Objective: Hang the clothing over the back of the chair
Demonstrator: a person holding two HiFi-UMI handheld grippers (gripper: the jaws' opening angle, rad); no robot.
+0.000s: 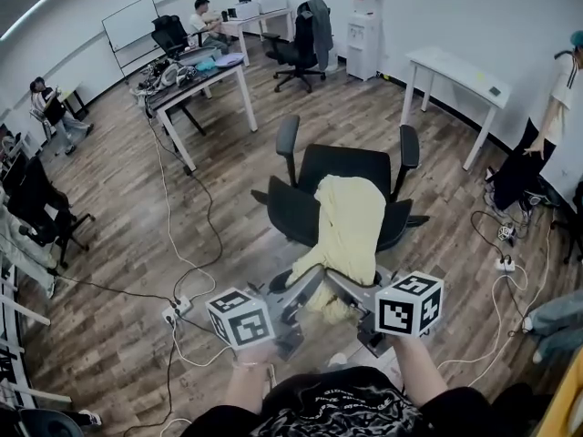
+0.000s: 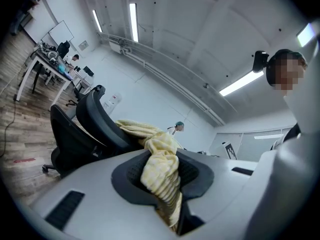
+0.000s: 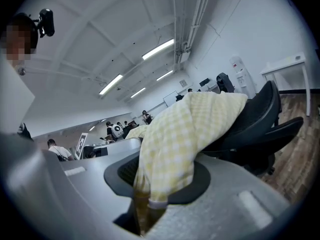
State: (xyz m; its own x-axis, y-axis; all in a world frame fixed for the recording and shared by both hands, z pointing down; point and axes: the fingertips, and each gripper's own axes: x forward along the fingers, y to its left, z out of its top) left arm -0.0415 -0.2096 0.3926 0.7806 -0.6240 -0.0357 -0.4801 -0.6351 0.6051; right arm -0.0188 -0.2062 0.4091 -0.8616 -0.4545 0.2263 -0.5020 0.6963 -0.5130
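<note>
Left gripper and right gripper hang side by side, fingers pinching the clothing's near end. Its length runs straight away from them over the chair back.

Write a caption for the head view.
Left gripper and right gripper hold the yellow garment draped over the black chair backrest.

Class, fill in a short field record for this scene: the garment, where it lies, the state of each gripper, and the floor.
Garment: yellow checked clothing
Position: draped over the back of the black office chair, its ends hanging toward the person
Left gripper: shut on one end of the clothing
Right gripper: shut on the other end
Floor: wood planks, with cables lying across them
</note>
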